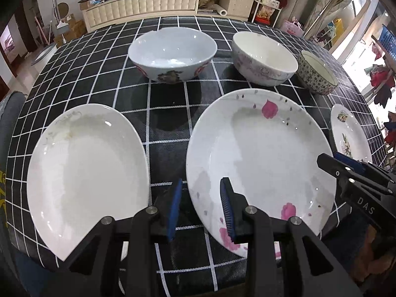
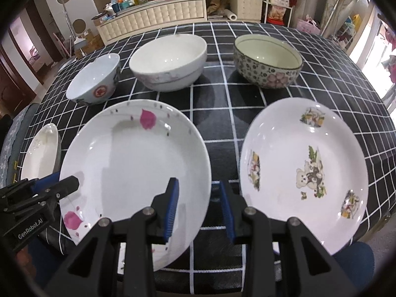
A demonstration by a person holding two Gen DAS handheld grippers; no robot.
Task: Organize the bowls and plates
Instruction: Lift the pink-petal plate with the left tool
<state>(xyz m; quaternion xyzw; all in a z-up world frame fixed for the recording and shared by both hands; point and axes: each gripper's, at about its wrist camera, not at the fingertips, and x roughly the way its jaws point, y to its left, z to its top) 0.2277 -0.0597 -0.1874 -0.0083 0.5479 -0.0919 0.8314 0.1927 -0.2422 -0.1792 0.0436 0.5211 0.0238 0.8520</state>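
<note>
You are at the start: nothing is stacked yet, and both claws hang empty over the near edge of the tabletop. Your left claw stands wide, straddling the left rim of the pink-petal plate; your right claw stands wide over its right rim, beside the bear plate. The plain plate lies left. Behind sit three empty bowls: the red-medallion bowl, the white bowl and the flowered bowl. Next, probably, pinch one plate's rim (shallow, slippery) and lift it onto a neighbour.
</note>
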